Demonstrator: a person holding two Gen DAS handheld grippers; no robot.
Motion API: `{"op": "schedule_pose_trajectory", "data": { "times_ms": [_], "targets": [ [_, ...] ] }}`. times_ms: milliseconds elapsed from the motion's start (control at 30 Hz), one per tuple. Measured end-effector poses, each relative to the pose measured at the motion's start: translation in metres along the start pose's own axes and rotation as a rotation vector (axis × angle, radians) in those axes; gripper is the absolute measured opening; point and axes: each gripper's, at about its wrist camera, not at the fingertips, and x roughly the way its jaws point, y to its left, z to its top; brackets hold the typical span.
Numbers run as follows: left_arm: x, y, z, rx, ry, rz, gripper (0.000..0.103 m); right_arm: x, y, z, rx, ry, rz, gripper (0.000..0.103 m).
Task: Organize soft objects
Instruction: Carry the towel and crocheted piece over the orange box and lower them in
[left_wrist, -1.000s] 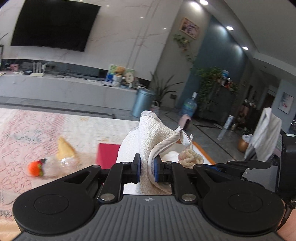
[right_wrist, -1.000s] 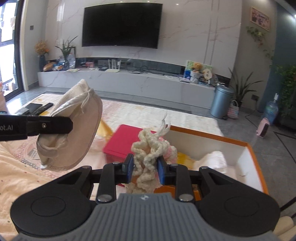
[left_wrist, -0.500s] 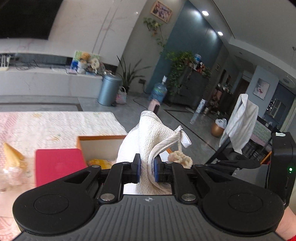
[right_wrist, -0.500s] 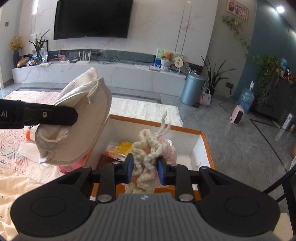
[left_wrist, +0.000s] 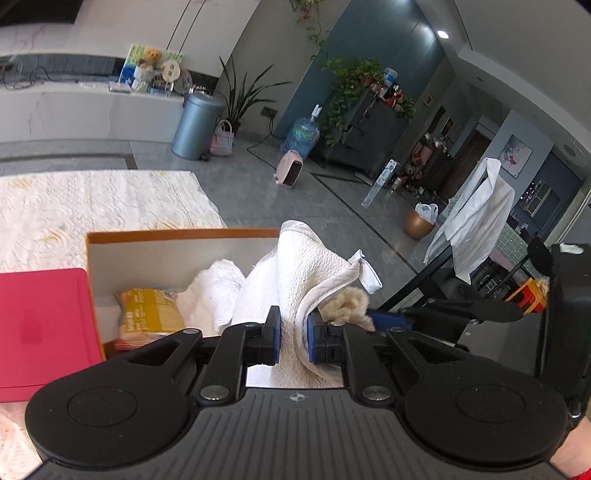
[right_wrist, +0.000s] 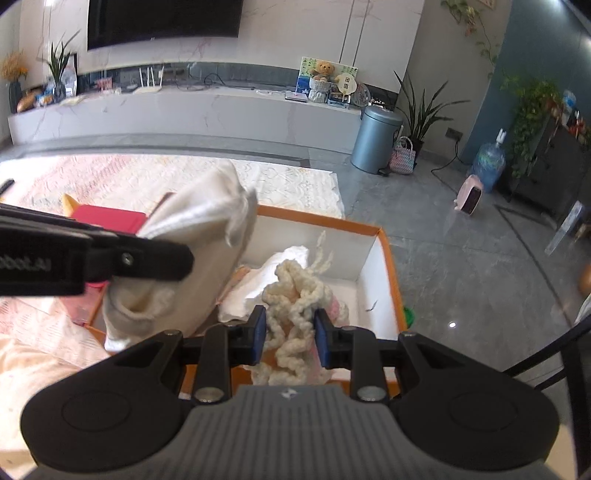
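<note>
My left gripper (left_wrist: 293, 339) is shut on a folded white towel (left_wrist: 299, 273) and holds it above the orange-rimmed white box (left_wrist: 177, 235). The towel also shows in the right wrist view (right_wrist: 199, 254), over the box's left side. My right gripper (right_wrist: 289, 338) is shut on a bundle of cream chunky yarn (right_wrist: 295, 295) above the same box (right_wrist: 384, 258). The yarn's tip shows in the left wrist view (left_wrist: 351, 301). Inside the box lie a white cloth (left_wrist: 214, 291) and a yellow packet (left_wrist: 147, 310).
A red flat lid or book (left_wrist: 40, 325) lies left of the box on the patterned cream mat (left_wrist: 92, 206). Grey tiled floor lies beyond, with a blue-grey bin (right_wrist: 376, 140), a pink heater (right_wrist: 471, 194) and a chair with a white garment (left_wrist: 476, 225).
Both grippers have moved right and forward over the box with their loads. The box interior now fills more of both views. Both grips are unchanged.
</note>
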Motion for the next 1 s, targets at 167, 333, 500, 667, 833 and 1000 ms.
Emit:
{"op": "schedule_pose_trajectory", "data": {
  "times_ms": [167, 333, 500, 667, 833, 1000],
  "targets": [
    [0.013, 0.006, 0.005, -0.012, 0.017, 0.007, 0.015, 0.011, -0.016, 0.006, 0.002, 0.022, -0.036, 0.027],
    [0.03, 0.017, 0.004, -0.032, 0.055, 0.036, 0.015, 0.04, -0.028, 0.006, 0.04, 0.097, -0.018, 0.027],
    [0.044, 0.028, 0.0, -0.061, 0.104, 0.056, 0.015, 0.068, -0.032, 0.004, 0.073, 0.156, 0.017, 0.027],
    [0.051, 0.036, 0.001, -0.08, 0.117, 0.054, 0.015, 0.1, -0.03, -0.003, 0.078, 0.26, 0.054, 0.028],
    [0.059, 0.039, 0.003, -0.087, 0.137, 0.051, 0.015, 0.123, -0.032, -0.012, 0.111, 0.341, 0.059, 0.029],
    [0.074, 0.036, 0.005, -0.119, 0.158, -0.002, 0.015, 0.134, -0.033, -0.015, 0.119, 0.363, 0.073, 0.032]
  ]
}}
